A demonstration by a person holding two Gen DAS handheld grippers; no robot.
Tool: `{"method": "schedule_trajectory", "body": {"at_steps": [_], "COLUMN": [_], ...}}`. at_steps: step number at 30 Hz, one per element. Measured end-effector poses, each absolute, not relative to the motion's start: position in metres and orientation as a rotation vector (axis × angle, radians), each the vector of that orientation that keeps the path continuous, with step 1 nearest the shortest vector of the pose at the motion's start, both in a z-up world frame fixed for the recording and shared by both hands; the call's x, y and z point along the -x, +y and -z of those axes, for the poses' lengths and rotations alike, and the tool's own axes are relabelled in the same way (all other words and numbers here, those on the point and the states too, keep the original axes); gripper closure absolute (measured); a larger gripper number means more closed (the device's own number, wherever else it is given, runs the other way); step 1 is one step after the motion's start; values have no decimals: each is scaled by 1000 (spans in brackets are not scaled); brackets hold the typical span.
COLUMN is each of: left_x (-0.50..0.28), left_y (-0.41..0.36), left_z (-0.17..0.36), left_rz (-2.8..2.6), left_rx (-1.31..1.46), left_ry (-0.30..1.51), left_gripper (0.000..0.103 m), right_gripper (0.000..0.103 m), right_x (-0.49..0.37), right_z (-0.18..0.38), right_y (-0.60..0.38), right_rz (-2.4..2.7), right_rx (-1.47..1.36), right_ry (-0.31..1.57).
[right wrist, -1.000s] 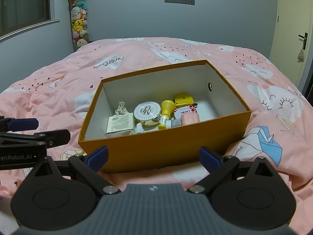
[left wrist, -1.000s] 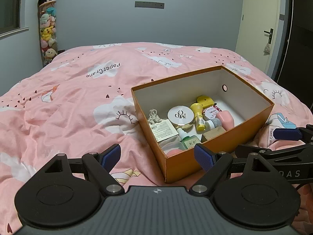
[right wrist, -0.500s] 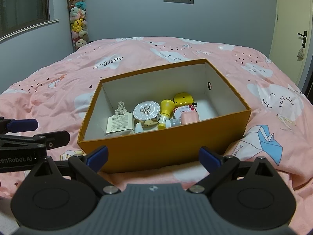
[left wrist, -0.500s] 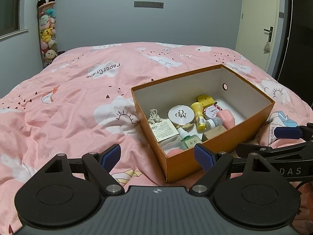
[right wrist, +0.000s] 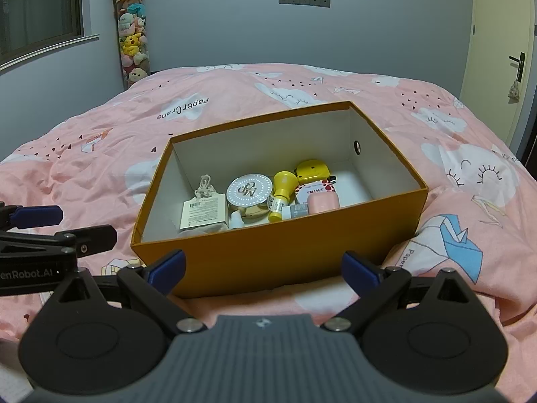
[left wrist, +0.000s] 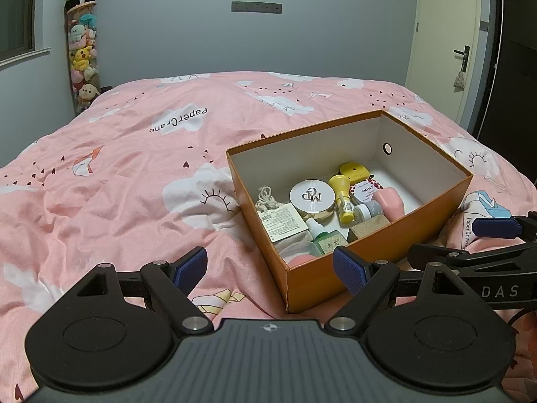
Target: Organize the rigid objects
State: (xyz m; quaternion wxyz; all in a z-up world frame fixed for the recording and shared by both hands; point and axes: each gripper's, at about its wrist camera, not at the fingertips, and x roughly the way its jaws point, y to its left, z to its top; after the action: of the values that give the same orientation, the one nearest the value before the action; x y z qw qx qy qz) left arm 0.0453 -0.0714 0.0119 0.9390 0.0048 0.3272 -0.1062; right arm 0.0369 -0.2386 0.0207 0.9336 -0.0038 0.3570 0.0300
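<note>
Black hand-held gripper [left wrist: 270, 267], blue pads [left wrist: 191, 267], silver screws.

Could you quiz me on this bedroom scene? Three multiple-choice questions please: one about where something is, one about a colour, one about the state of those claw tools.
1. Where do the small items such as the round silver compact lie?
A. Inside the cardboard box
B. Loose on the bedspread
C. On the windowsill

2. What colour is the outside of the box?
A. Blue
B. Orange
C. Green

3. How do the left gripper and right gripper stand?
A. Both shut on an item
B. One open, one shut
C. Both open and holding nothing

Answers: 1 A, the compact sits on the box floor among bottles and a tag. 2 B, its near wall is plainly orange in both views. 3 C, each pair of blue-tipped fingers is spread wide with only bedding and box behind the gap.
</note>
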Motion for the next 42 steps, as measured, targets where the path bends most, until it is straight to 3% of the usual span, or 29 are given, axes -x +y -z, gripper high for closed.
{"method": "schedule_trajectory", "body": {"at_steps": [42], "left_x": [-45], "left_y": [-71], "left_z": [-11], "left_rz": [202], "left_rx": [-15], "left_ry": [675], "left_gripper": [6], "right_gripper": [6], "right_x": [-37], "right_z": [-21], "right_y": [-238], "right_rz": [-60], "right_rx": [8], "right_ry": [733]}}
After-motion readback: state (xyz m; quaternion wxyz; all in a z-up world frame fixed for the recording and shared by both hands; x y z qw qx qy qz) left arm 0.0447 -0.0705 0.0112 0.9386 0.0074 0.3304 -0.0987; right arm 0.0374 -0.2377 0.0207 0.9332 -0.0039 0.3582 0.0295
